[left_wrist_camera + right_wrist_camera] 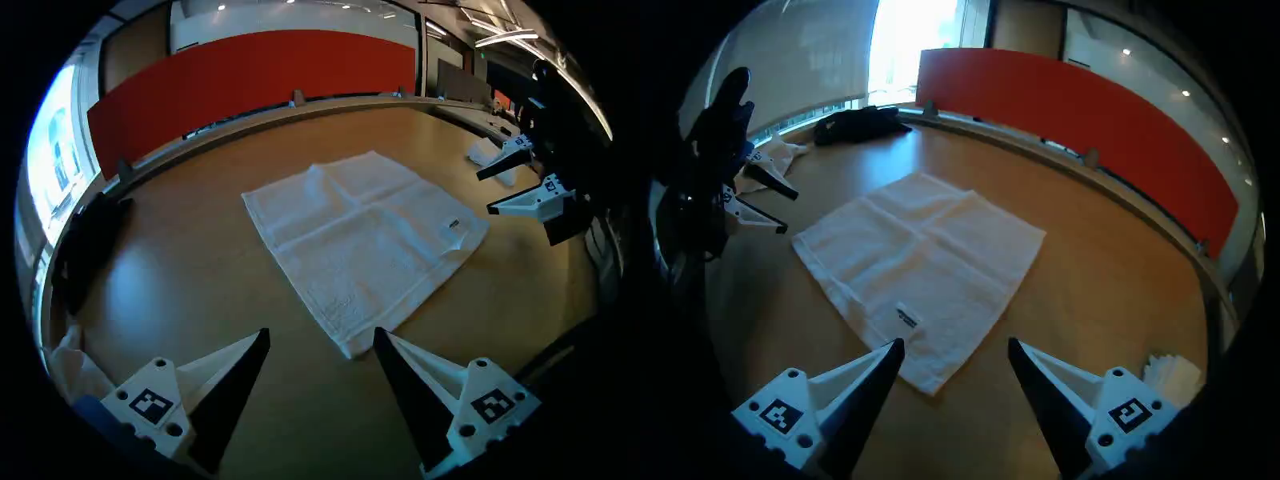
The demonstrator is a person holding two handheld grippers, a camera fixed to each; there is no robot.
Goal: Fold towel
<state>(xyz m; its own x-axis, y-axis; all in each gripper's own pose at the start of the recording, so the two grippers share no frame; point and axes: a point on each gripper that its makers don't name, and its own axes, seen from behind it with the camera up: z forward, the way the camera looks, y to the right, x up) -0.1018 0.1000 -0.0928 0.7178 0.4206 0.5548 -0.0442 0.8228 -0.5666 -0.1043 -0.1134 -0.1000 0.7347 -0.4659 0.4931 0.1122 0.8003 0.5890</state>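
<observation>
Wooden table bearing a white towel, spread flat and creased in quarters. Left gripper, fingers wide apart and empty; the towel lies ahead at 12 o'clock. Right gripper, likewise spread and empty; a towel corner reaches between its fingers. Small label at 11 o'clock, near that corner.

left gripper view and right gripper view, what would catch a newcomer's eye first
The white terry towel lies spread flat in the middle of the brown wooden table, creased into quarters. Behind it a long bright red panel runs along the table's far edge. Up close, the left claw and the right claw each point open at a towel corner, touching nothing.
</observation>
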